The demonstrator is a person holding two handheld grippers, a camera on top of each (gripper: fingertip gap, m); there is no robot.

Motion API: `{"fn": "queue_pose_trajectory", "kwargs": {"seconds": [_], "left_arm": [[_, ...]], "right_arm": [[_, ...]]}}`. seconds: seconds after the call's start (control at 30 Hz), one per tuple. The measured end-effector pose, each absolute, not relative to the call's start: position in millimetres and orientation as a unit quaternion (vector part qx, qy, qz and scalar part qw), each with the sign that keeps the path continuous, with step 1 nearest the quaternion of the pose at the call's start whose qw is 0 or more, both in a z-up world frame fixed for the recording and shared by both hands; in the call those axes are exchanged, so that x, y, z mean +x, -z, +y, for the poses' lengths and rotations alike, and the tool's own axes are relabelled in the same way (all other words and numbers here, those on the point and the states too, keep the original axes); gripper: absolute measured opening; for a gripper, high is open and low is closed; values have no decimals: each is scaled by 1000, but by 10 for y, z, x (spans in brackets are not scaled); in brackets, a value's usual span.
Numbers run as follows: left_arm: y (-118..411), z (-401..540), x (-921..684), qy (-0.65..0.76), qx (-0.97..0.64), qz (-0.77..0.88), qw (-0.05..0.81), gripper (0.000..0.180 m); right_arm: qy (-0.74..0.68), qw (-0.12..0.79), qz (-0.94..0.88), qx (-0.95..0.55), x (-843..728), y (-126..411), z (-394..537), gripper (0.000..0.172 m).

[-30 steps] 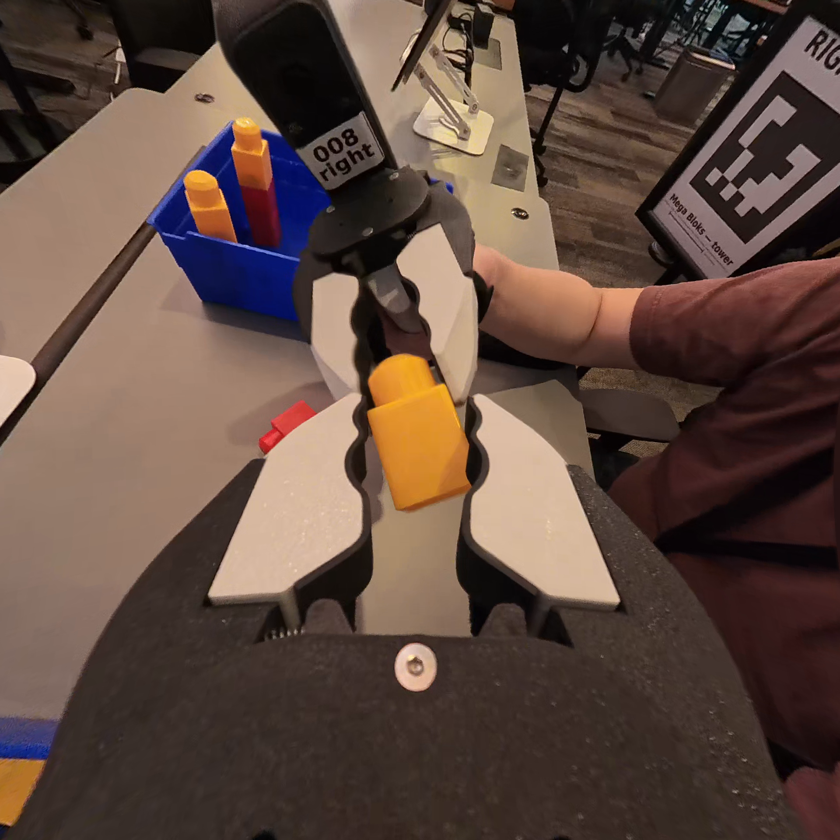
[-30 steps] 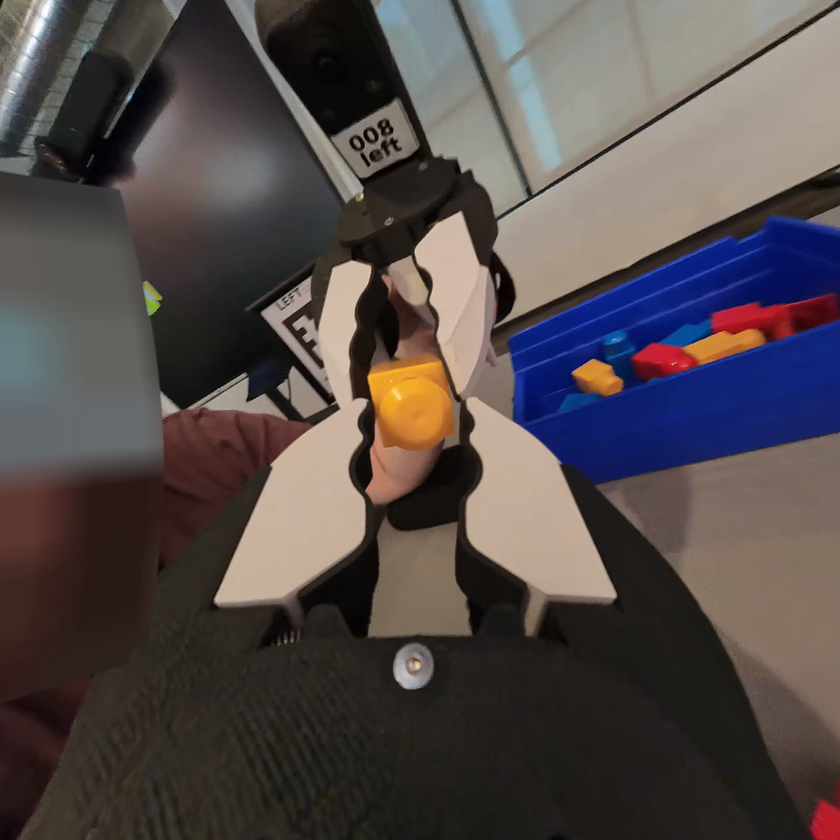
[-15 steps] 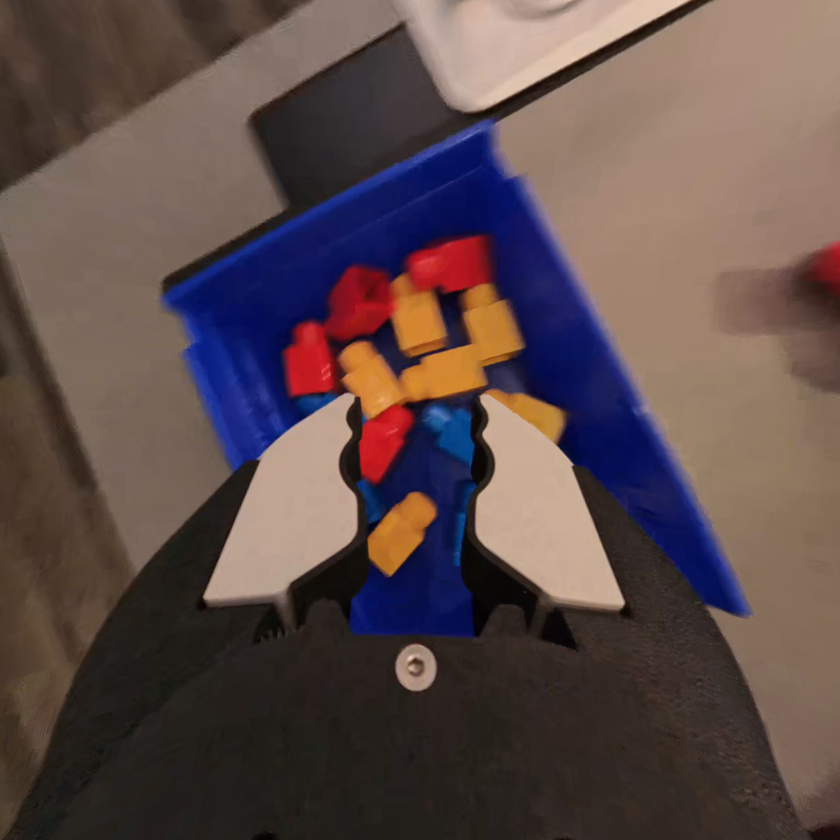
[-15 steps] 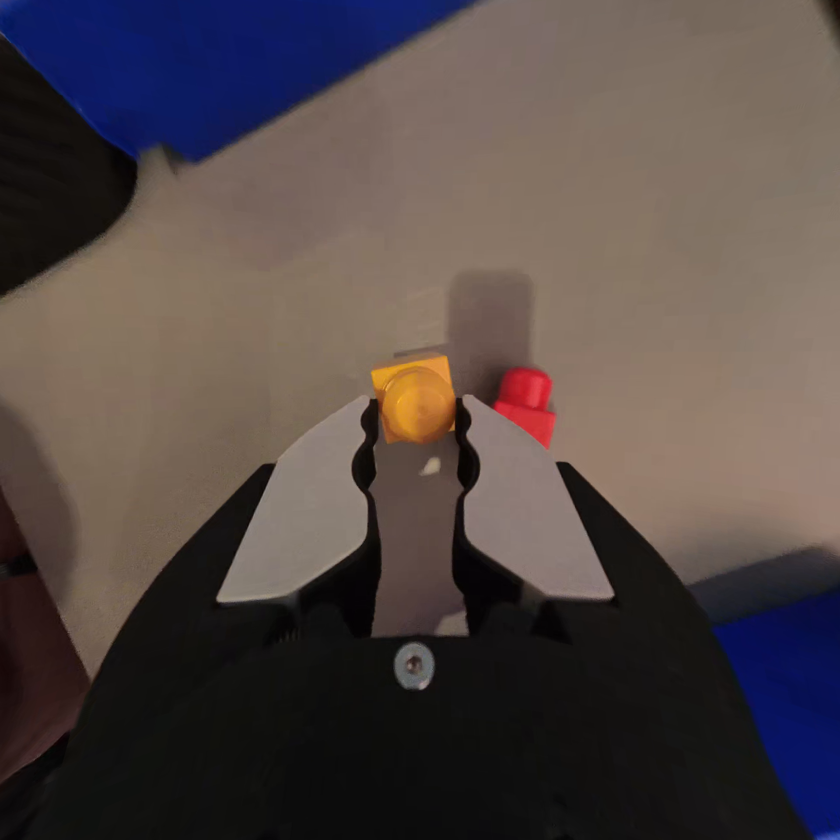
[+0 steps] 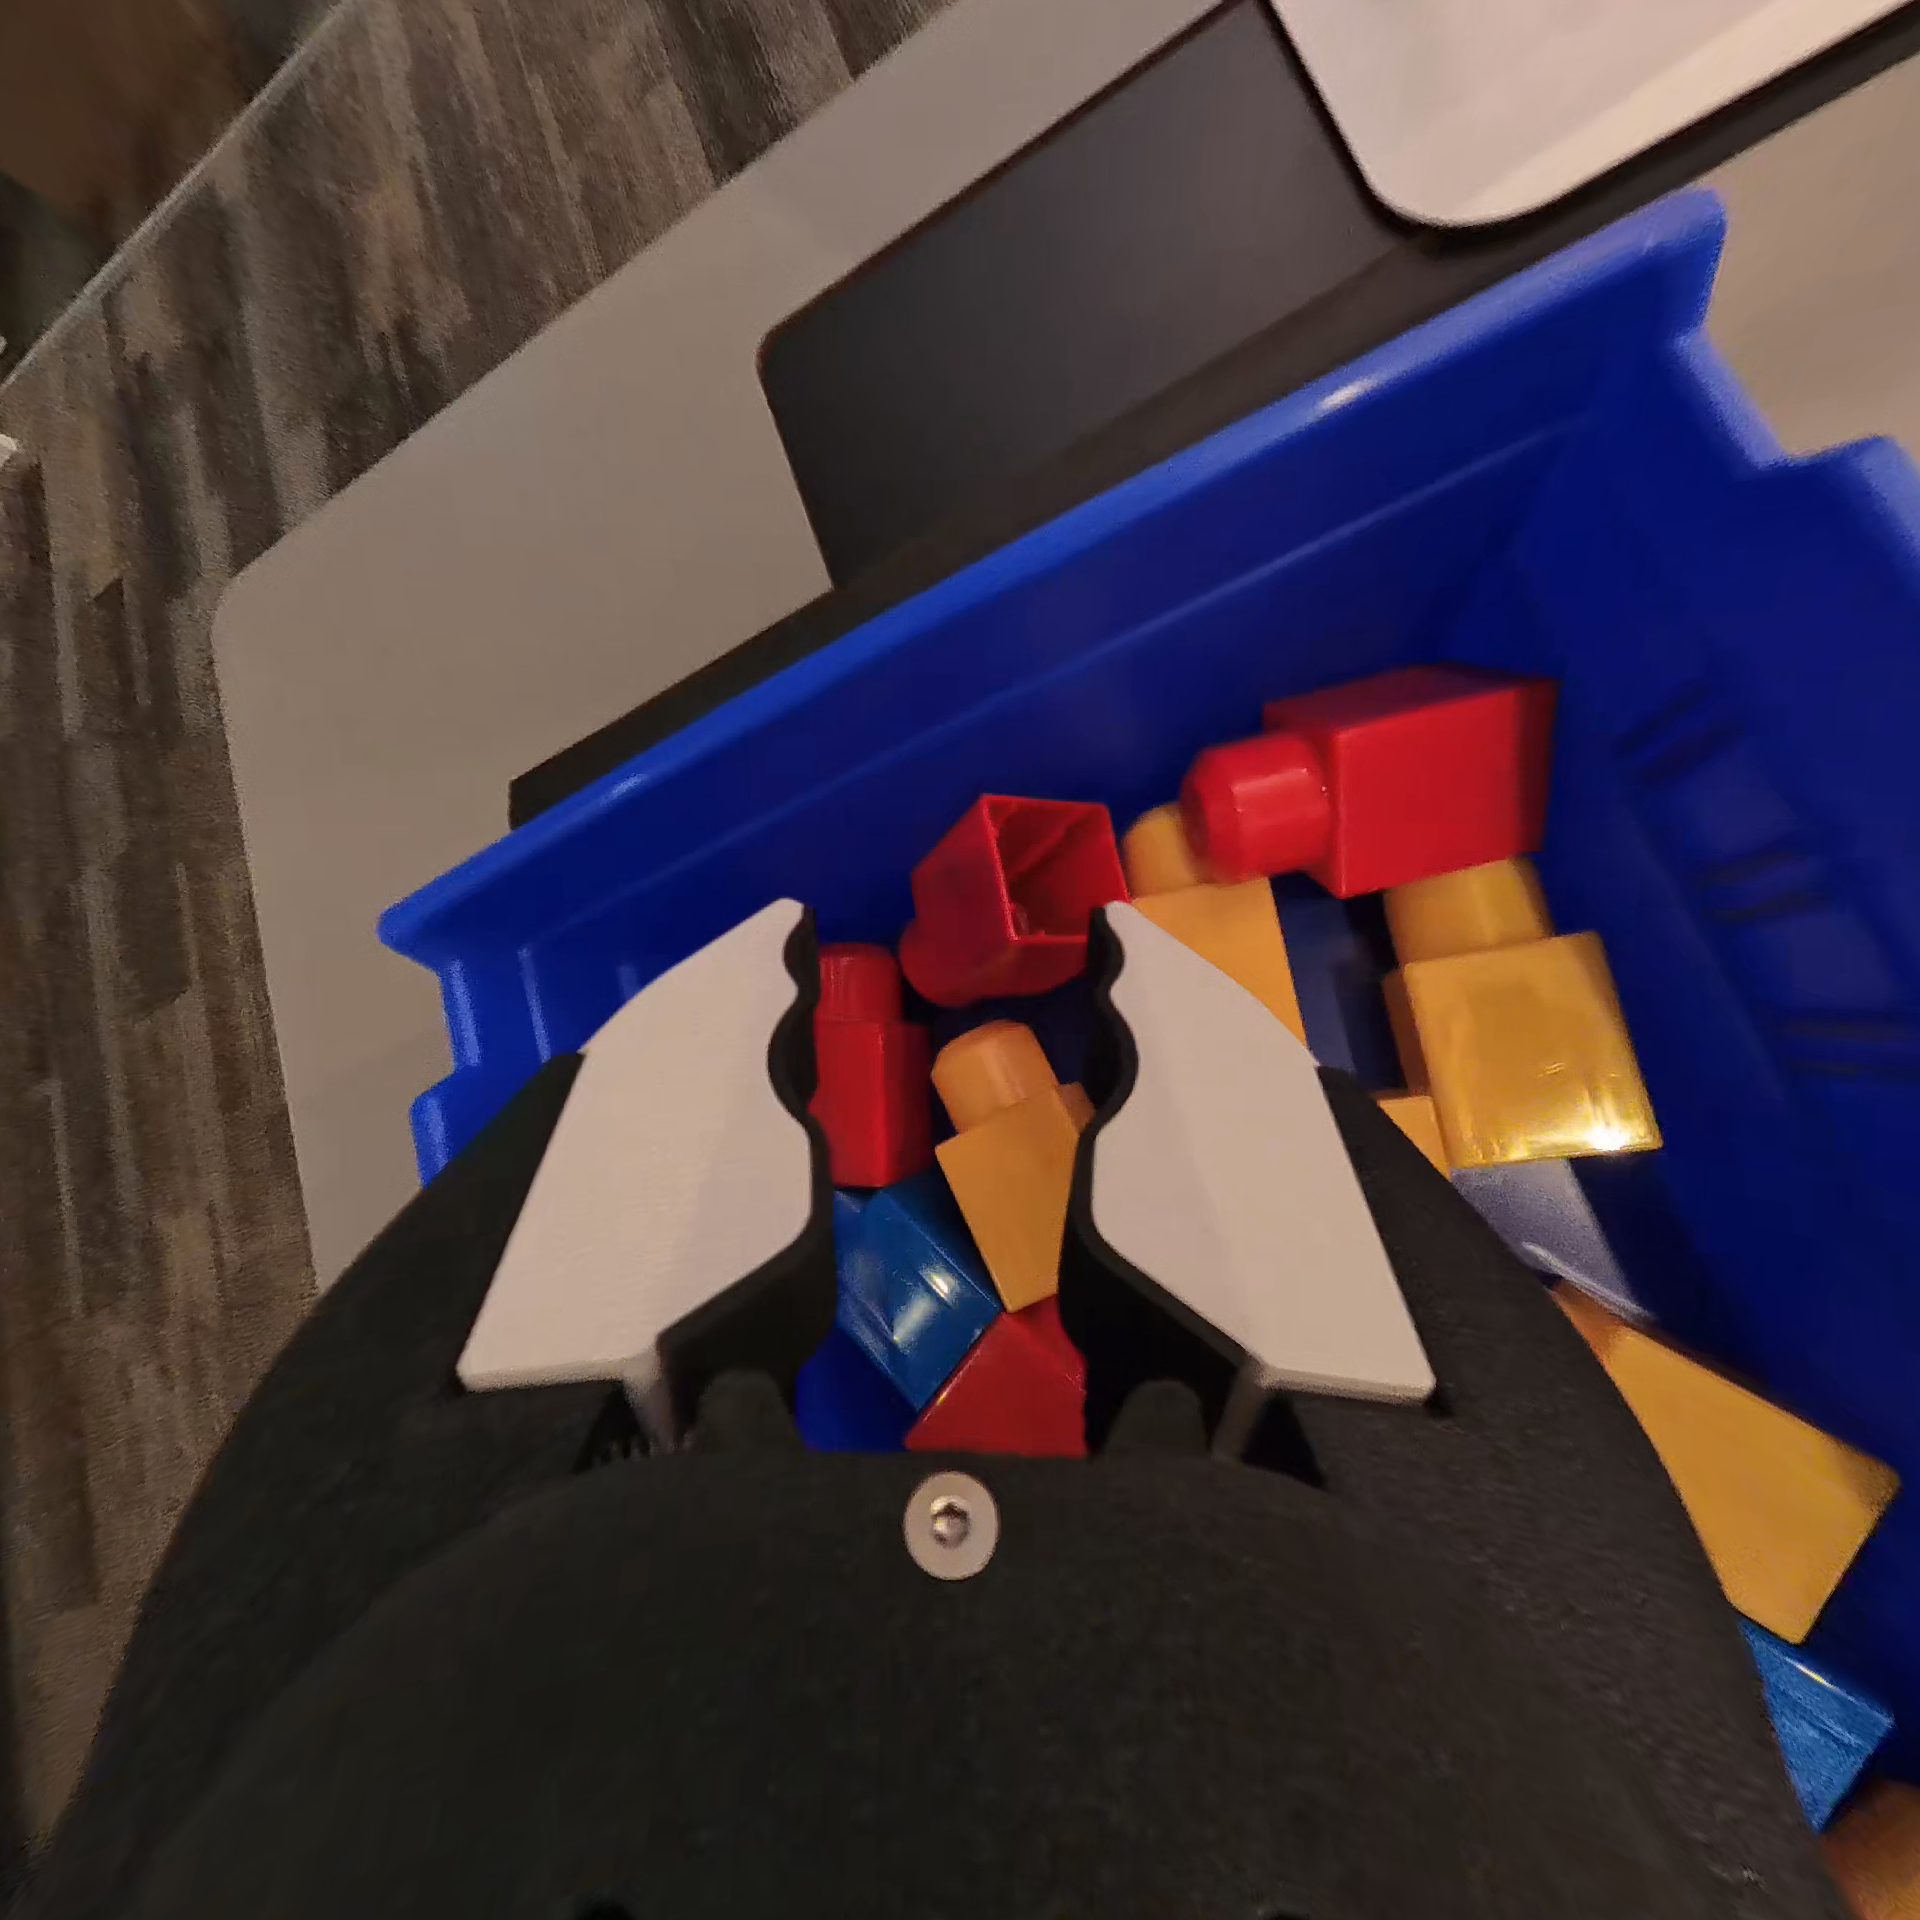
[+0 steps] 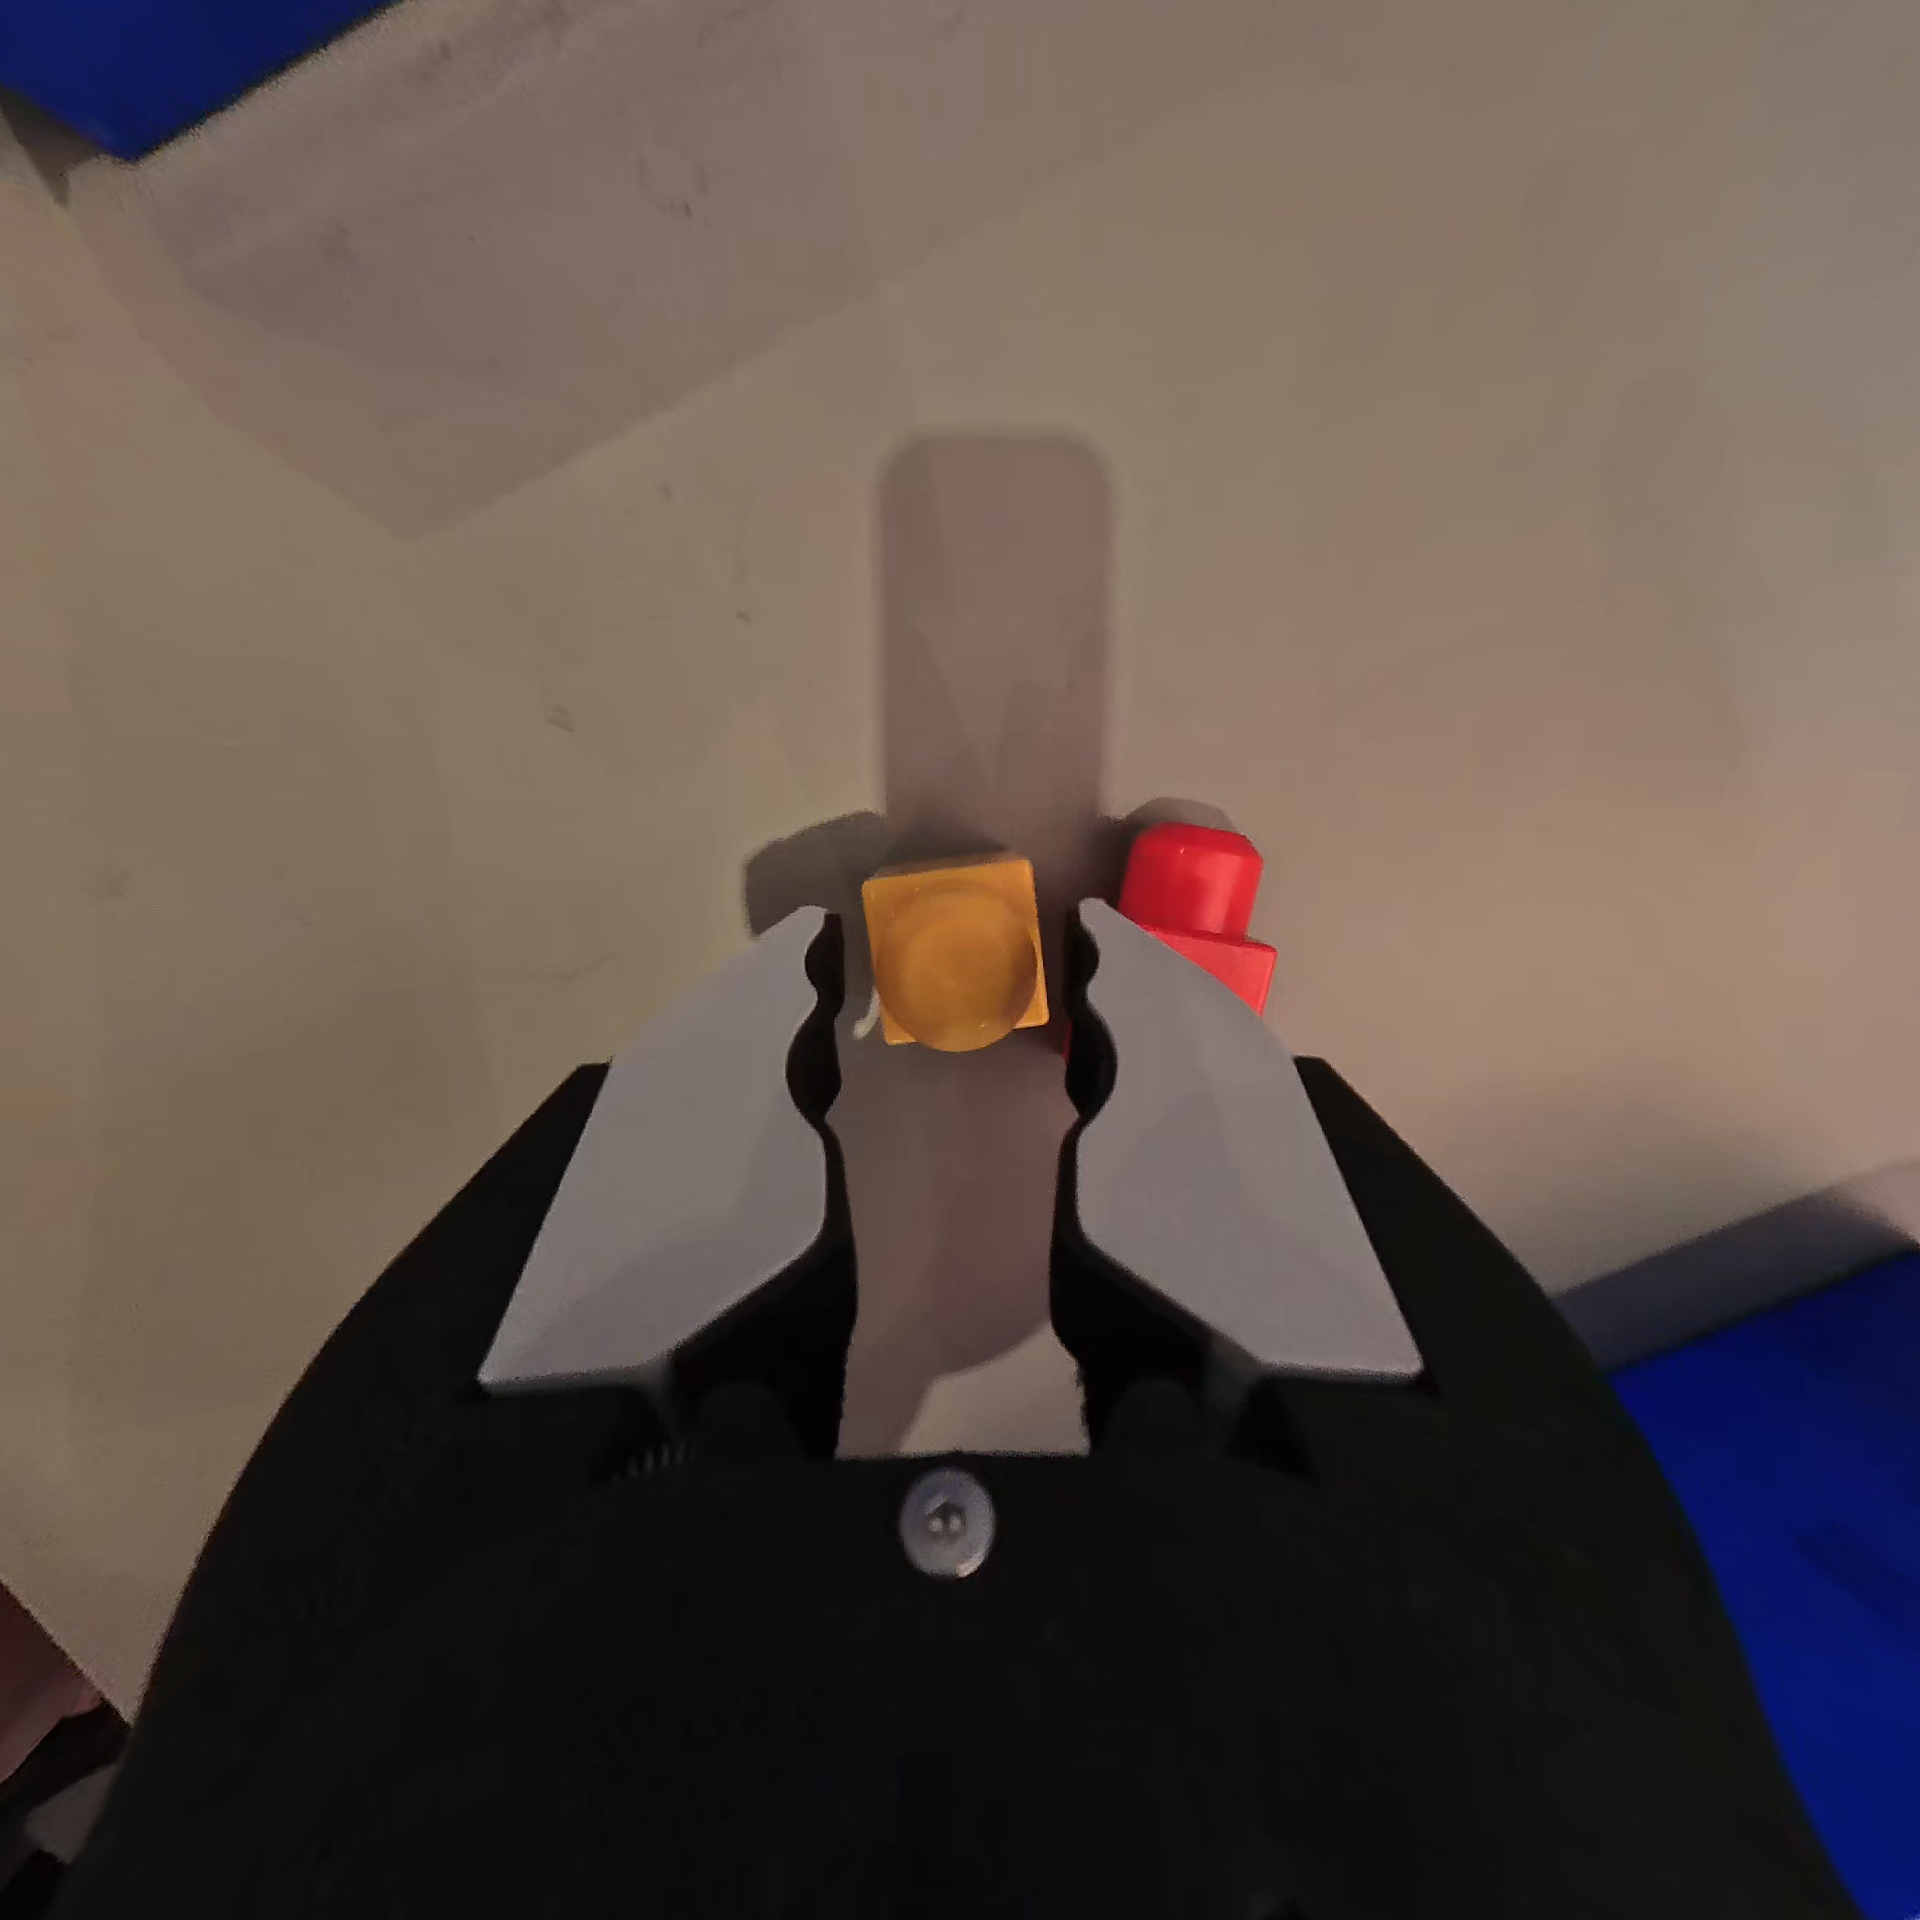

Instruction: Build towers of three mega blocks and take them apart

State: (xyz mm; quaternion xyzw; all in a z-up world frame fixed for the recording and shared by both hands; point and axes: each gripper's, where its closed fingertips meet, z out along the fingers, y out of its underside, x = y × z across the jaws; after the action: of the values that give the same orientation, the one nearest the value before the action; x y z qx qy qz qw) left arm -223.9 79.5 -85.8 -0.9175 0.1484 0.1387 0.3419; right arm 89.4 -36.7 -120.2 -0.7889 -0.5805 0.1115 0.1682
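- Surface: a pale grey table [image 6: 1455, 520], lit warmly, with soft shadows across it; beyond its edge in the left wrist view, a striped grey-brown carpet [image 5: 125, 727].
- On the table behind the bin: a flat black slab [image 5: 1039, 343], and at the top edge the rounded corner of a white item [image 5: 1558, 94], kind not clear.
- Blue bin [image 5: 935, 707]: open plastic tub standing on the table, holding a loose heap of blocks in red, orange and blue, lying at all angles.
- Notable pieces in the heap: a red block on its side [image 5: 1392, 779] near the far wall; a red block with its hollow underside showing [image 5: 1023, 894]; an orange block [image 5: 1527, 1049] to the right.
- Left gripper [image 5: 951, 940]: poised over the bin's contents, fingers apart, nothing clamped; blocks show in the gap between them, but lie below in the heap.
- Right gripper [image 6: 951, 930]: pointing down at the table, fingers apart.
- Upright orange block [image 6: 956, 961]: stands on the table, stud facing the camera, between the right gripper's tips with a gap on either side.
- Small red block [image 6: 1195, 894]: lying on the table just beside the orange one, partly behind the right finger.
- Blue corners [image 6: 1766, 1507] show at two edges of that view.
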Motion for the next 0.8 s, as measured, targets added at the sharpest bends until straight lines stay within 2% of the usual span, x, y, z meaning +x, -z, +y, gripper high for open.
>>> {"fn": "queue_pose_trajectory", "kwargs": {"seconds": [0.23, 0.33, 0.5, 0.63, 0.7, 0.8], "left_arm": [[1041, 869, -2304, -135, -929, 117, 323, 45], [1127, 837, -2431, -185, -929, 117, 297, 6], [1058, 739, -2455, -184, -935, 117, 280, 3], [520, 610, -2317, -156, -922, 120, 334, 3], [141, 539, -1894, -51, -904, 144, 400, 3], [-525, 245, -950, 168, -824, 234, 489, 3]], "right_arm": [[-96, 159, -596, -781, 907, 1238, -396, 40], [-93, 153, -602, -778, 901, 1272, -412, 40], [-93, 161, -601, -777, 913, 1233, -384, 38], [-113, 223, -588, -769, 884, 958, -266, 37], [-168, 283, -581, -744, 766, 670, -252, 38], [-358, 361, -556, -657, 501, 51, -481, 44]]}}
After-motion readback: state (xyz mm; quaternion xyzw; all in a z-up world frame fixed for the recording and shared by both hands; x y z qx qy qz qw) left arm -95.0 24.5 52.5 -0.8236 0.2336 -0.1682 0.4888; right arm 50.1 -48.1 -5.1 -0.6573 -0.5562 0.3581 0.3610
